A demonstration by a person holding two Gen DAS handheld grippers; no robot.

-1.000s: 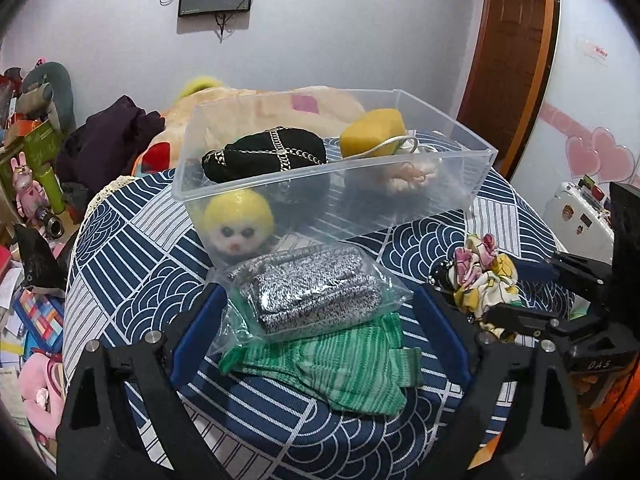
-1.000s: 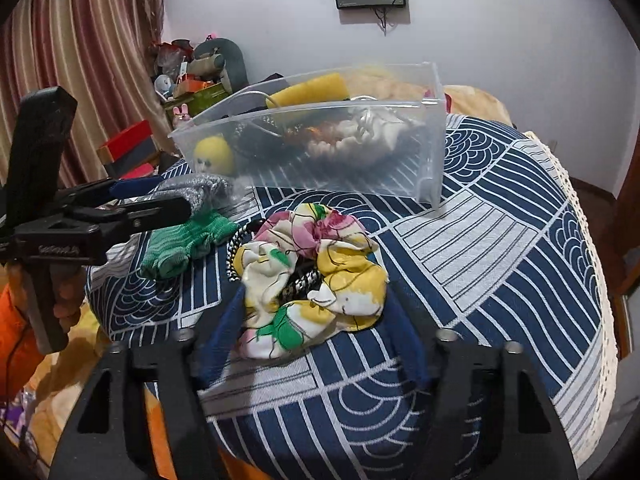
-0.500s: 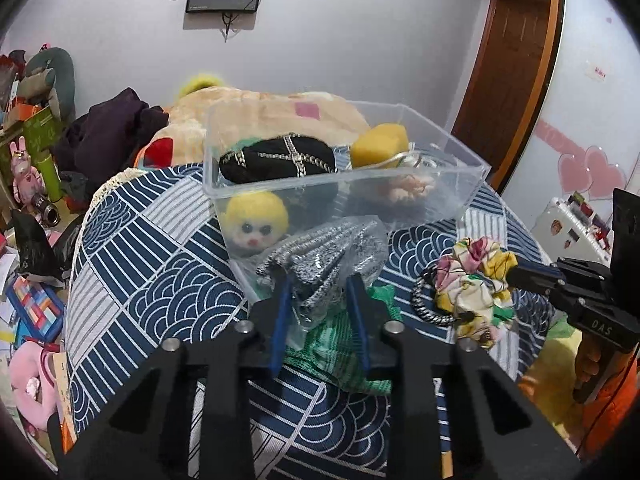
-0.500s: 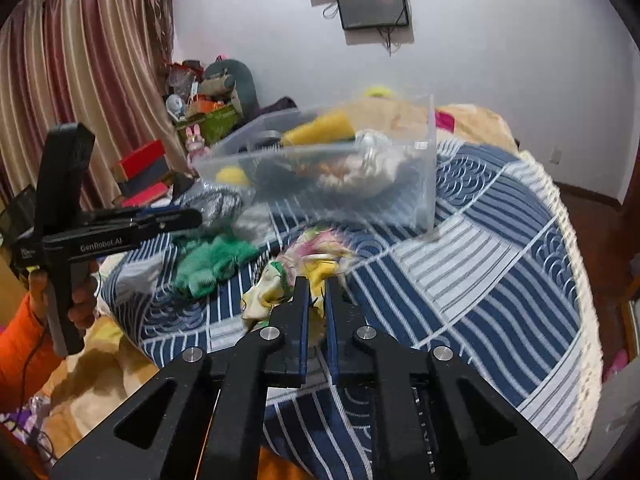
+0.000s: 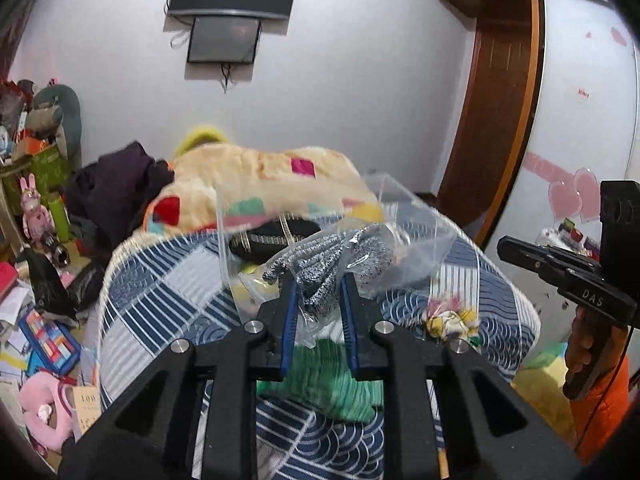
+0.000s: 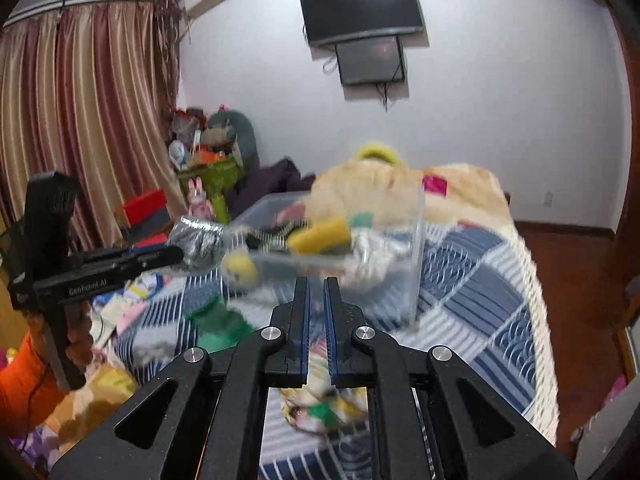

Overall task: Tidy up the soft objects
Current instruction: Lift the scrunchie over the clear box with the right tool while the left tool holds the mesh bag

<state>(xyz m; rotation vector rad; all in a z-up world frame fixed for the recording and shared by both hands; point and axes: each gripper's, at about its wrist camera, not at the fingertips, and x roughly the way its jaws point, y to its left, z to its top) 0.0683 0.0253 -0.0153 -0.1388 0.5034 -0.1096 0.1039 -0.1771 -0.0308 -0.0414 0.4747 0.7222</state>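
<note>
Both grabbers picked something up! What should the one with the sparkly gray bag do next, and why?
Probably carry it forward over the clear bin and let go. The left hand-held gripper is shut on the bagged gray cloth, lifted off the bed, and the bin sits just ahead holding other soft things.

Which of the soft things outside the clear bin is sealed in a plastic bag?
The grey knit bundle between the left gripper's fingers; the green cloth is bare.
</note>
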